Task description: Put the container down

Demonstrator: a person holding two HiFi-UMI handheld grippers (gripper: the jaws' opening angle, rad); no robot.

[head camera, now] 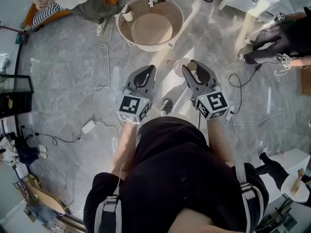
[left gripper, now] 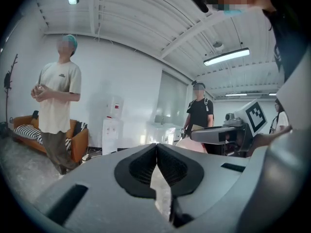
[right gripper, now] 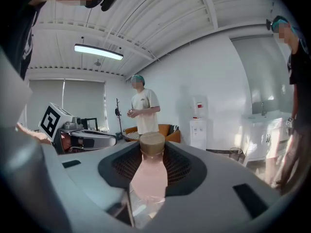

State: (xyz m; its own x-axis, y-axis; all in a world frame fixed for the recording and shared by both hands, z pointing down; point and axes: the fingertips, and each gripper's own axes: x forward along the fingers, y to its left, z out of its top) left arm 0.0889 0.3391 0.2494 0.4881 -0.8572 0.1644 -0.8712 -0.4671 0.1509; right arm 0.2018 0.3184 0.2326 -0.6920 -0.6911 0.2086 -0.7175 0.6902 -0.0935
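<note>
The container (right gripper: pixel 149 174) is a pale pink bottle with a round cork lid (right gripper: pixel 152 141). It stands upright between the ribbed pads of my right gripper (right gripper: pixel 152 149), which is shut on it. From the head view the container (head camera: pixel 184 68) shows as a pale round shape at the tip of the right gripper (head camera: pixel 190 66), held above the grey floor. My left gripper (head camera: pixel 147 71) hangs level beside it, a hand's width to the left. In the left gripper view the left gripper (left gripper: pixel 156 147) has its jaws meeting at the tips with nothing between them.
A big round beige tub (head camera: pixel 127 33) stands on the marble floor ahead. Cables and a white adapter (head camera: pixel 88 126) lie at the left. Seated people are at the right (head camera: pixel 282 42) and far left (head camera: pixel 73 1). A standing person (left gripper: pixel 56 96), an orange sofa (left gripper: pixel 29 130) and a water dispenser (left gripper: pixel 112 125) are around.
</note>
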